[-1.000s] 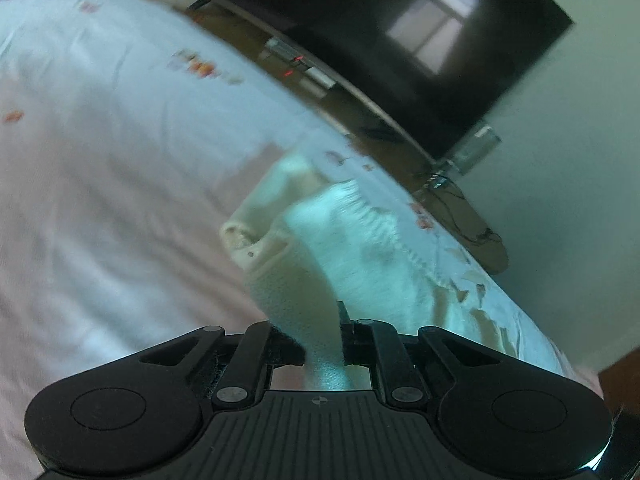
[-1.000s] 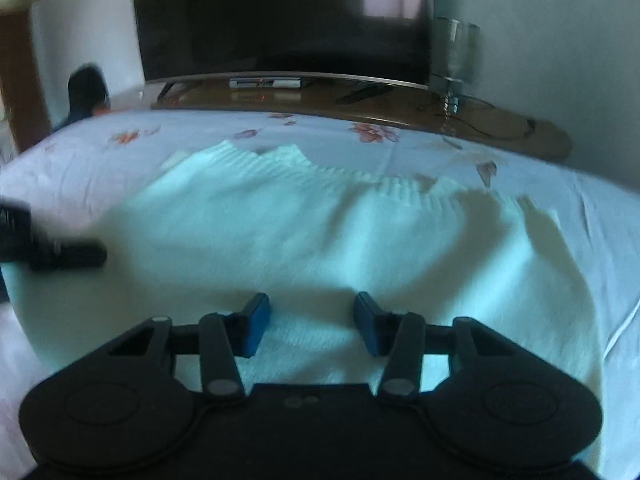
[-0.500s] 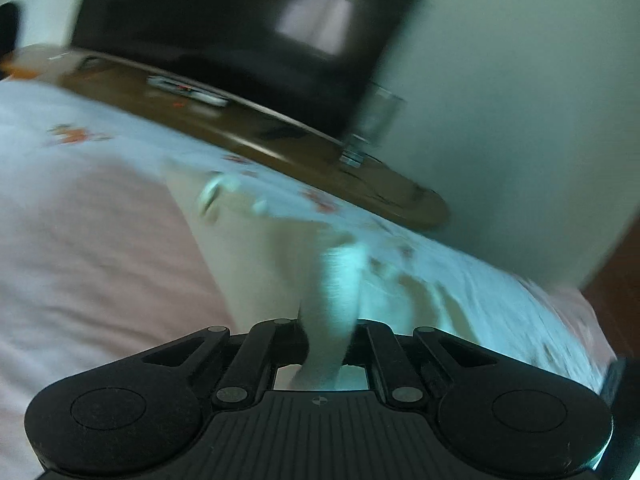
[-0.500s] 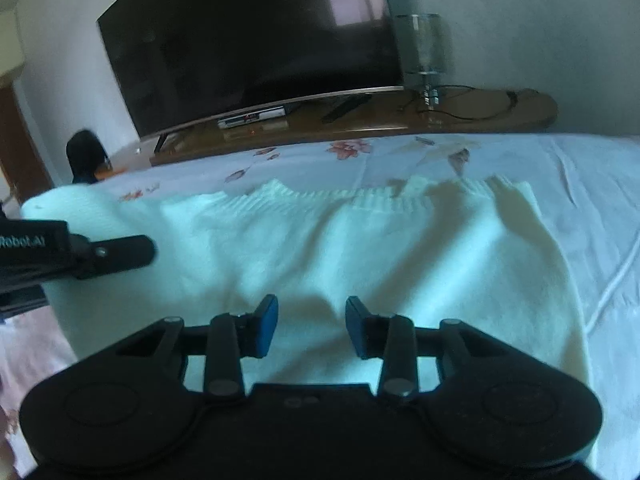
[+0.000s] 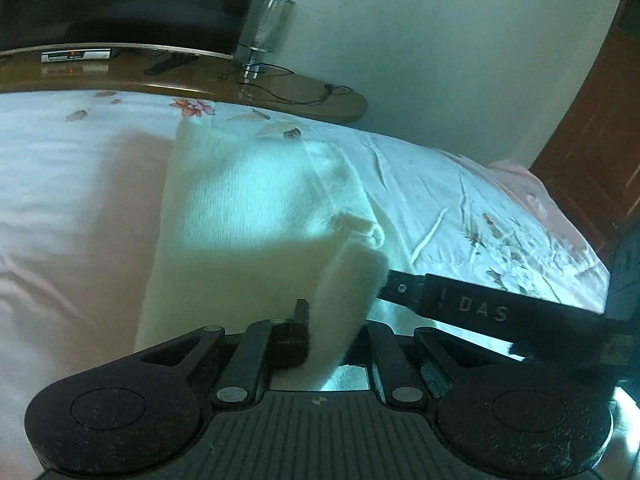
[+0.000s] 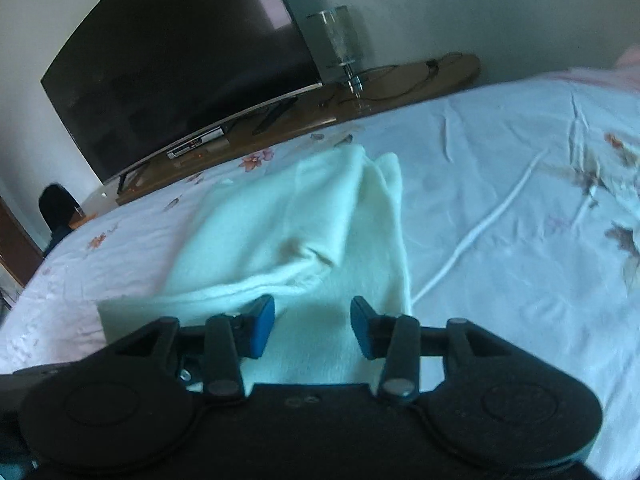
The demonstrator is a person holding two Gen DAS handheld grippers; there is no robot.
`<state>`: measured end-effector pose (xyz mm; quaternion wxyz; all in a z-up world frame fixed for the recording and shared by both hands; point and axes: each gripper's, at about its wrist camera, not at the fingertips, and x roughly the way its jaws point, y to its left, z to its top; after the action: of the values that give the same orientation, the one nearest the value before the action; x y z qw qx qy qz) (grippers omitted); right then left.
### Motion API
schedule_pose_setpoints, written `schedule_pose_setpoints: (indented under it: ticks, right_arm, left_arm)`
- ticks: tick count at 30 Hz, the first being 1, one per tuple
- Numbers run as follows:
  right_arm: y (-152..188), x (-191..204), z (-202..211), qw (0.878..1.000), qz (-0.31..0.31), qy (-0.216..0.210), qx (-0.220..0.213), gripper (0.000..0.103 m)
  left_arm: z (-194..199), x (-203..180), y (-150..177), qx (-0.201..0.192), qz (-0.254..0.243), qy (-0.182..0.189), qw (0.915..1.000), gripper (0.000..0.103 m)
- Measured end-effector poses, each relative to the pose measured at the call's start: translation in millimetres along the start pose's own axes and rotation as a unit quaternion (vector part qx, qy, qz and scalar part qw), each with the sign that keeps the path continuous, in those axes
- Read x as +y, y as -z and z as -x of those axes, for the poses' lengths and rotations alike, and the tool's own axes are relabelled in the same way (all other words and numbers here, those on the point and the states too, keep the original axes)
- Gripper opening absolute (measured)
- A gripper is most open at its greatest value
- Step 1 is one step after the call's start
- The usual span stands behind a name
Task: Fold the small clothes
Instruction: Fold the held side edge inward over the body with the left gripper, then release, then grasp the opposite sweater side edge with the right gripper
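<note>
The left hand-held gripper [image 5: 326, 338] pinched a raised edge of the pale cream knitted sweater [image 5: 240, 216], which lay part-folded mid-bed on the white floral bedsheet [image 6: 500, 200]. The right hand-held gripper [image 6: 312, 330] stood spread over the sweater, its jaws having just opened further.

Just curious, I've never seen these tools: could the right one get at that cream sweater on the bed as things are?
Probably yes. The cream sweater lies right under the right gripper, whose blue fingers stand apart with nothing between. The left gripper already pinches a fold.
</note>
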<state>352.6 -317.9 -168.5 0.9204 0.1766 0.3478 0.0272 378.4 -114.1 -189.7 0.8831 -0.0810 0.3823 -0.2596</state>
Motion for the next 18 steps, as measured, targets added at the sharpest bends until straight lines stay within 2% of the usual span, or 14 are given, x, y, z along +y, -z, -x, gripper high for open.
schedule_pose_setpoints:
  ticks: [1, 2, 5, 6, 8, 11, 15, 18]
  right_arm:
    - [0, -3, 2, 1.000, -0.009, -0.002, 0.001, 0.043]
    - [-1, -5, 3, 1.000, -0.014, -0.001, -0.001, 0.043]
    - [-6, -12, 6, 0.999, -0.037, -0.003, -0.003, 0.046]
    - [-8, -15, 9, 0.999, -0.049, -0.009, -0.005, 0.046]
    - [-9, -18, 12, 0.998, -0.065, -0.016, -0.008, 0.049]
    - [-9, -20, 7, 0.994, -0.097, -0.042, 0.004, 0.056]
    - [-8, -17, -11, 0.991, -0.112, -0.066, 0.021, 0.056]
    - [-10, -14, -29, 0.990, -0.117, -0.074, 0.030, 0.053]
  left_arm:
    - [6, -3, -2, 0.001, -0.005, -0.001, 1.0000, 0.010]
    - [14, -7, -3, 0.002, -0.010, 0.003, 0.9999, 0.017]
    - [30, -11, -12, 0.010, 0.001, 0.038, 0.9992, 0.033]
    - [38, -12, -16, 0.003, 0.004, 0.047, 0.9989, 0.037]
    - [46, -13, -21, -0.013, 0.005, 0.042, 0.9990, 0.041]
    - [49, 8, -33, -0.026, 0.021, 0.001, 0.9994, 0.041]
    - [33, 46, -42, -0.033, 0.041, -0.067, 0.9964, 0.041]
    - [15, 65, -43, -0.024, 0.042, -0.096, 0.9942, 0.041]
